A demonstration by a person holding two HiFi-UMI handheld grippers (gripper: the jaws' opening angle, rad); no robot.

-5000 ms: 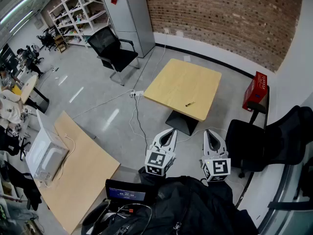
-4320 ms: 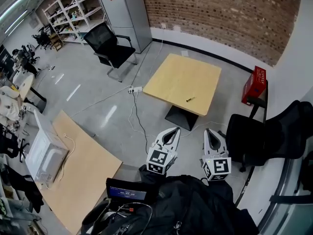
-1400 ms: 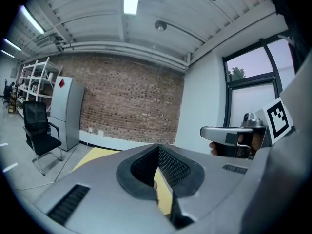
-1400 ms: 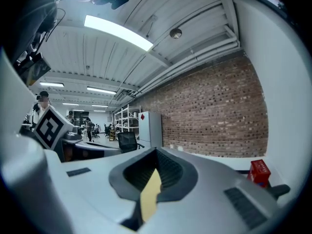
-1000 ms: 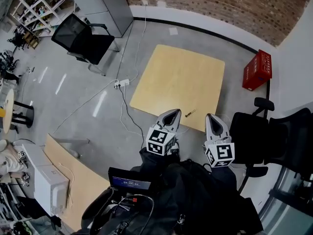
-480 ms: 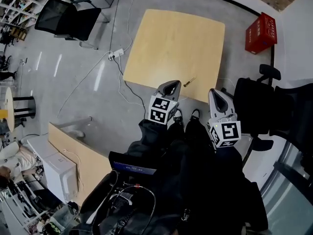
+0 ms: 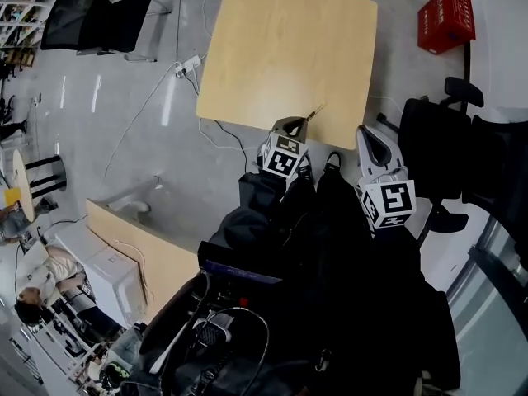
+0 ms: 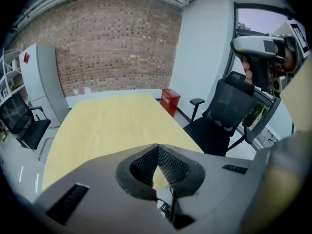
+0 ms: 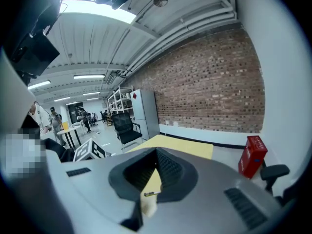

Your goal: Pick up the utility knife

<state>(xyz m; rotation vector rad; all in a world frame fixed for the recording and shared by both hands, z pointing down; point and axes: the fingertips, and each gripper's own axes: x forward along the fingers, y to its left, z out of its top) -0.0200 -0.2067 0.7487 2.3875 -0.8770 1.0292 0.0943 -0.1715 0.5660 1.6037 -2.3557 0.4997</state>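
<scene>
The utility knife (image 7: 313,112) is a small thin thing lying near the front edge of the square pale wood table (image 7: 272,40). In the right gripper view the knife (image 9: 148,193) shows through the gap between the jaws, on the table (image 9: 190,147). My left gripper (image 7: 289,124) hovers at the table's front edge, just left of the knife, jaws shut and empty. My right gripper (image 7: 365,130) is off the table's front right corner, also shut on nothing. The left gripper (image 8: 157,147) looks along the tabletop (image 8: 97,126); the right gripper (image 9: 156,152) points at the table from the side.
A red crate (image 7: 447,8) stands beyond the table's far right corner. A black office chair (image 7: 441,147) is close on the right, another (image 7: 91,19) at the far left. A power strip with cables (image 7: 188,63) lies on the floor. A second wooden table (image 7: 153,250) is behind me on the left.
The person has walked up to the table, which was several steps off before. Both grippers now reach its front edge, with the left one close by the knife.
</scene>
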